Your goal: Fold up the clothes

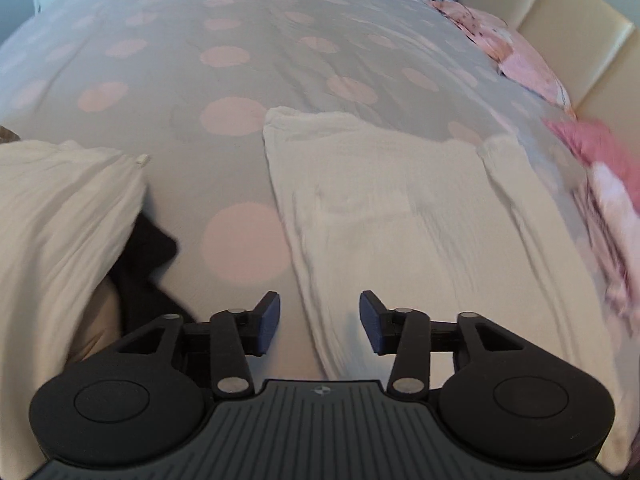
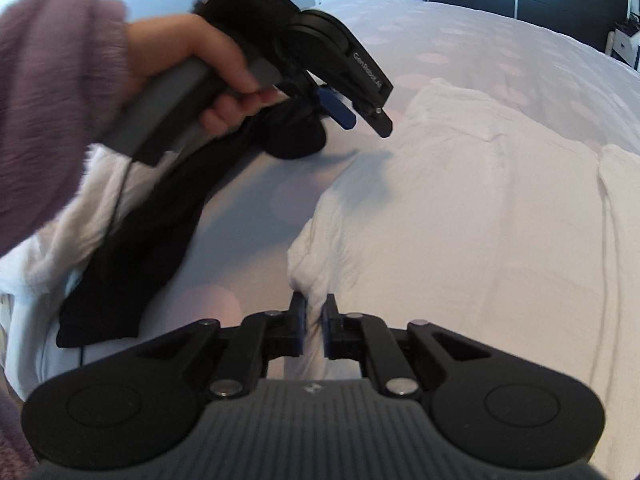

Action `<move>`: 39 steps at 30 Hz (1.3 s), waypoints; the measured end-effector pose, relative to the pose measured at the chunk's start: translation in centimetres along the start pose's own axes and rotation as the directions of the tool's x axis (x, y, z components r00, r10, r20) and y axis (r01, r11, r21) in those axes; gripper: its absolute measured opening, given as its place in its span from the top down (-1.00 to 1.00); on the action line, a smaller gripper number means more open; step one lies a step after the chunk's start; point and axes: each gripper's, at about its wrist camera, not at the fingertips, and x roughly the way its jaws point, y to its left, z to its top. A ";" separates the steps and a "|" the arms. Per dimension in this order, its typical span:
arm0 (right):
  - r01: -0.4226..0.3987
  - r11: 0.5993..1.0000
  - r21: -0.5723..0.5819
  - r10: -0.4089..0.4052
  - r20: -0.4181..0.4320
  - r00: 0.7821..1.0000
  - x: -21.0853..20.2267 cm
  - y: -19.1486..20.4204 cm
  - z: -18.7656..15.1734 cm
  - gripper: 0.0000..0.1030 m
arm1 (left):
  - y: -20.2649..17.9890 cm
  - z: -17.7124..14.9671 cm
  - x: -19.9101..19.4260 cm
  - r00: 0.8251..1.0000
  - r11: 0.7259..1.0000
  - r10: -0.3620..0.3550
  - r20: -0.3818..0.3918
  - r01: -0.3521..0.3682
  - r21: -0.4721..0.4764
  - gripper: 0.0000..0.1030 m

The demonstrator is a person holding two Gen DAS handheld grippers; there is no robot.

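A white garment (image 2: 460,208) is spread flat on the bed's dotted duvet (image 1: 224,60). A bunched fold at its near left edge is pinched between the pads of the right hand-held gripper (image 2: 314,320). The left hand-held gripper (image 1: 319,322) is held spread and empty above that garment's edge. A black garment (image 2: 132,248) lies to the left, over a second white cloth (image 1: 52,216).

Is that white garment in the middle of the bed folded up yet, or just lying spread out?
Spread out. The white garment lies flat across the bedspread, and the right gripper pinches a bunched bit of its near edge.
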 end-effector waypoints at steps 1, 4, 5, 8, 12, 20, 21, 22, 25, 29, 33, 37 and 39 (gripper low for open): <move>-0.006 1.000 0.016 0.006 0.007 1.000 -0.7 -0.7 -0.1 0.82 | 0.3 0.7 0.9 1.000 1.000 -0.002 -0.011 0.001 -0.030 0.18; -0.030 0.997 0.077 0.029 0.017 0.999 -2.3 -2.7 -0.2 0.82 | 1.6 2.5 3.7 0.999 0.991 -0.012 -0.053 0.004 -0.133 0.18; -0.039 0.995 0.094 0.037 0.023 0.999 -2.7 -3.3 -0.2 0.82 | 1.9 2.8 4.3 0.999 0.988 -0.019 -0.049 0.011 -0.157 0.18; -0.065 0.990 0.128 0.061 0.038 0.997 -3.8 -4.7 -0.4 0.82 | 2.5 3.5 5.2 0.999 0.976 -0.042 -0.009 0.039 -0.215 0.19; -0.101 0.976 0.191 0.092 0.059 0.994 -4.3 -5.2 -1.1 0.82 | 1.6 4.1 5.6 0.998 0.975 -0.054 0.031 0.060 -0.213 0.76; -0.157 0.921 0.357 0.111 0.147 0.983 -6.7 -8.5 -3.4 0.82 | -6.2 6.4 2.2 0.989 1.000 0.026 0.149 -0.024 -0.019 0.83; -0.166 0.909 0.383 0.113 0.155 0.981 -6.9 -9.0 -3.7 0.82 | -7.6 6.7 2.2 0.988 0.999 0.026 0.153 -0.029 0.014 0.83; -0.172 0.896 0.408 0.114 0.163 0.980 -7.1 -9.5 -4.0 0.82 | -9.0 7.1 2.1 0.987 0.998 0.026 0.158 -0.034 0.046 0.83; -0.177 0.861 0.477 0.103 0.177 0.979 -7.8 -10.8 -5.0 0.82 | -13.1 7.8 3.1 0.989 0.990 0.029 0.147 -0.049 0.136 0.84; -0.144 0.842 0.520 0.061 0.173 0.983 -8.8 -12.4 -6.3 0.82 | -17.9 8.0 6.1 0.992 0.970 0.046 0.117 -0.072 0.233 0.84; -0.115 0.807 0.580 0.040 0.141 0.989 -8.7 -14.6 -8.1 0.82 | -20.9 7.5 10.2 0.997 0.954 0.058 0.057 -0.072 0.290 0.83; -0.107 0.759 0.642 0.070 0.083 0.994 -7.4 -16.5 -10.0 0.83 | -21.9 7.1 12.7 0.996 0.957 0.073 0.043 -0.082 0.279 0.80; -0.114 0.736 0.667 0.094 0.066 0.993 -6.7 -17.0 -10.8 0.83 | -21.9 7.5 12.8 0.996 0.966 0.062 0.060 -0.075 0.249 0.79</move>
